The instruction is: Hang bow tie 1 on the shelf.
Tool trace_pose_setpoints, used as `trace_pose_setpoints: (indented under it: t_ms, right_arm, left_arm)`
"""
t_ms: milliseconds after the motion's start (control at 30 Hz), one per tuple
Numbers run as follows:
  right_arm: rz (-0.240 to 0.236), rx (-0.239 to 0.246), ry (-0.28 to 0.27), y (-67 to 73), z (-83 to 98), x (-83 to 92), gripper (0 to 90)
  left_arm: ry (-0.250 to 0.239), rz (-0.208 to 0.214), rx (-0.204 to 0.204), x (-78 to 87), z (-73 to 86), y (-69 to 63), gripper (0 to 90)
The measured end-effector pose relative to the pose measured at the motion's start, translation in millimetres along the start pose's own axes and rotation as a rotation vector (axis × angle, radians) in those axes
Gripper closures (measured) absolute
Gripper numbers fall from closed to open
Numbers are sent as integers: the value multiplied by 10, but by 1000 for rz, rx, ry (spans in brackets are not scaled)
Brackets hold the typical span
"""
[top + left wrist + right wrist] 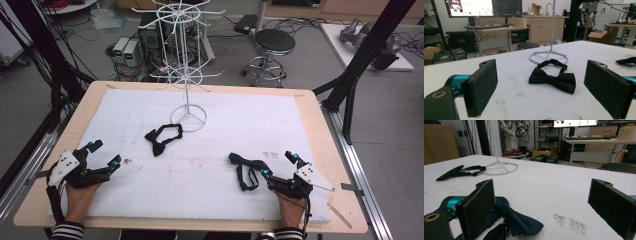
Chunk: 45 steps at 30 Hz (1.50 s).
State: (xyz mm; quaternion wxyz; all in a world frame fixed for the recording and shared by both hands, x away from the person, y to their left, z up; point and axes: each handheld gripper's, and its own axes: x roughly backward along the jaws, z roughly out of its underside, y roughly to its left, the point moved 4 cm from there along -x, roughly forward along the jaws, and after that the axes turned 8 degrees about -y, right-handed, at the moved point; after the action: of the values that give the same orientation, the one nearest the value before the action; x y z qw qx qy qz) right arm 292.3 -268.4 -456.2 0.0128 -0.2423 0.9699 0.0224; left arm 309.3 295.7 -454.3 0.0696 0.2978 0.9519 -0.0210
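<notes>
High view: both hands rest low on the worktop (310, 107). Left tongs (104, 154) gape, black bow tie (164, 139) well ahead. Right tongs (280, 164) gape, navy bow tie (246, 171) beside their left jaw.

The left gripper (541, 87) holds its two black jaws wide apart, nothing between them. Beyond the gap, a black bow tie (552, 79) lies flat on the white tabletop (599, 52), strap looped behind it. Just behind the bow tie stands the white stand's ring base (548, 58), its pole rising upright. Right of the bow tie, well apart, a second dark tie (627, 60) lies at the edge.
</notes>
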Motion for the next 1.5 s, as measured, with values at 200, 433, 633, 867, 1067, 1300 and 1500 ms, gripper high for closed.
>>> trace_pose_setpoints:
  t_ms: [200, 433, 633, 867, 1067, 1300, 1500]
  right_arm:
    - [-10, -27, 29, -10, -3, -23, 66]
    - [-41, 0, 81, 17, -43, -67, 66]
    - [-80, 33, 107, 40, -162, -120, 66]
    - [-137, 53, 158, 27, -352, -222, 66]
    - [-178, 67, 197, 16, -507, -327, 66]
    - [-212, 90, 248, 15, -578, -391, 66]
    - [-253, 104, 305, 27, -618, -438, 66]
  left_arm:
    - [-1, 0, 2, -2, 0, 0, 121]
    - [2, 0, 2, -4, 0, 0, 121]
    - [5, 3, -2, -2, 0, 0, 121]
    - [2, 2, 4, -6, 1, -4, 121]
    - [2, 1, 1, -4, 0, 0, 121]
    - [2, 1, 2, -5, 0, -1, 121]
    - [2, 2, 4, -6, 1, -3, 121]
